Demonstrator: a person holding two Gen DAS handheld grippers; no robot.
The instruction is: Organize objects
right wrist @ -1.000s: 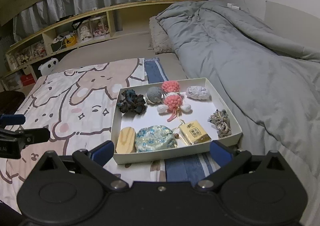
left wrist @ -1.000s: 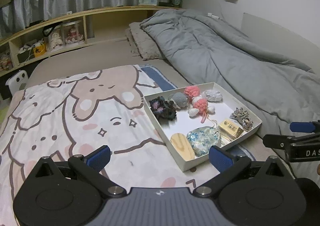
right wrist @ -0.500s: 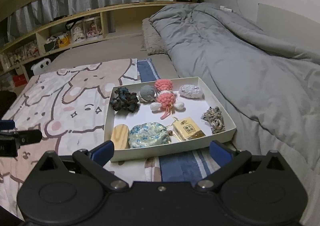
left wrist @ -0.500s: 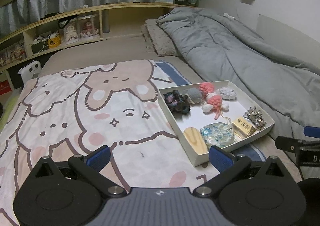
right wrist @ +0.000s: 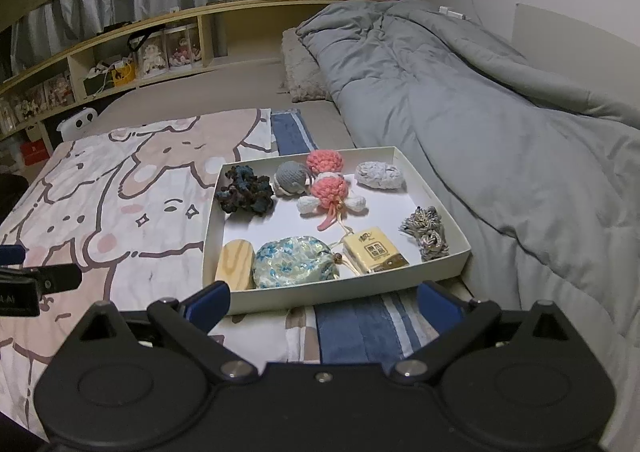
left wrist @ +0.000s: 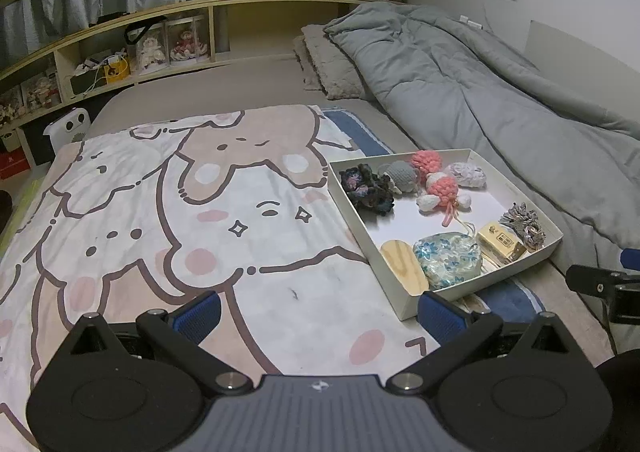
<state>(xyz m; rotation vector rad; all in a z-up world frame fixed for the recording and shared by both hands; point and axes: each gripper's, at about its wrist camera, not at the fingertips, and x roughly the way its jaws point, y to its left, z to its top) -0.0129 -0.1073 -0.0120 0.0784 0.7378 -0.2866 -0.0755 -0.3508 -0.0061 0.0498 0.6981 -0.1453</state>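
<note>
All the small objects lie inside the white tray (right wrist: 332,294) on the bed. Our left tool (left wrist: 320,312) and right tool (right wrist: 324,302) are both spread and carry nothing. This fits sorting finished or unpacking about to begin.

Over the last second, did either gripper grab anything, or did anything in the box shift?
Nothing was grabbed. The left gripper swung left, so the white box now sits further right in its view. The right gripper shifted only slightly. Both stay open and empty, and the box's contents lie as before.
</note>
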